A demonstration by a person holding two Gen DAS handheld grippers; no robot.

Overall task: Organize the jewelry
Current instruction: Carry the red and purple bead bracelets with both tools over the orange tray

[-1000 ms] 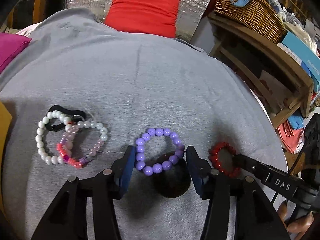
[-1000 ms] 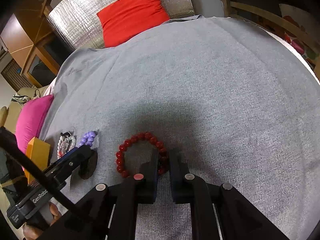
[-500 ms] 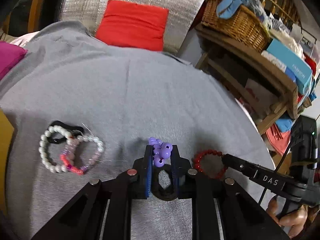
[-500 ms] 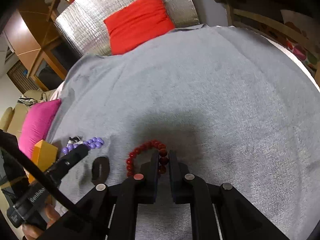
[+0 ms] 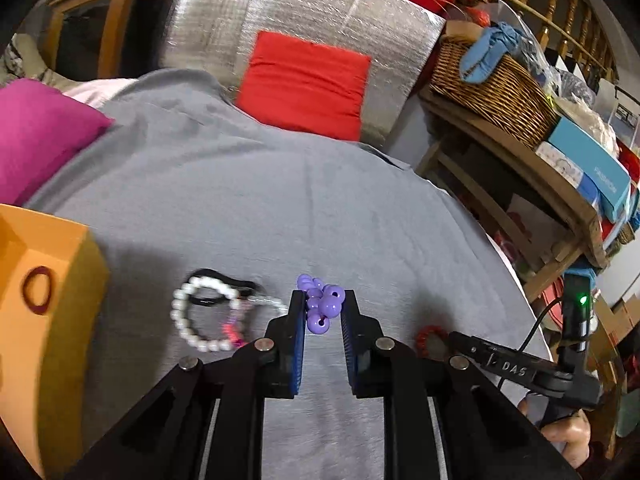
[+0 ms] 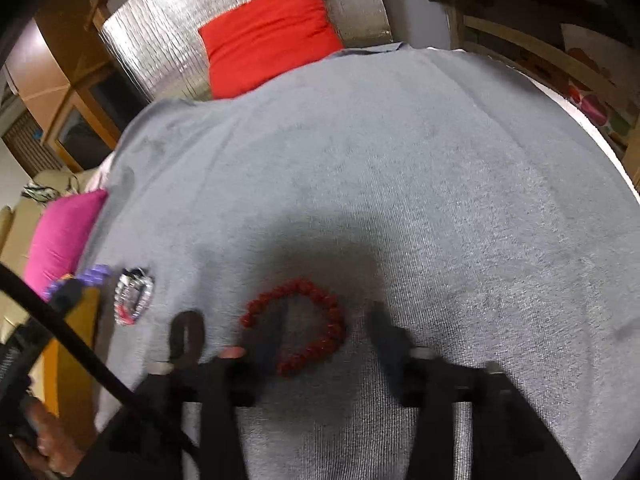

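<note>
Pinching purple bracelet (image 5: pixel 321 305) bunched in left tool (image 5: pixel 322 312) for boxing in orange box (image 5: pixel 48 304); right tool (image 6: pixel 328 332) spread, straddling red bracelet (image 6: pixel 304 328).

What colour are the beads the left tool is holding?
Purple. The purple beads sit bunched in the left tool, clearest in the left wrist view.

Black fingers (image 5: pixel 297 344), blue pads; silver screws; "DAS" lettering.

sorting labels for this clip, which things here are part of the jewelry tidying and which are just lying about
Part of the job:
purple bead bracelet, in the left gripper
red bead bracelet
white bead bracelet
orange box
right gripper

Just lying about:
red cushion
pink cushion
wicker basket
</note>
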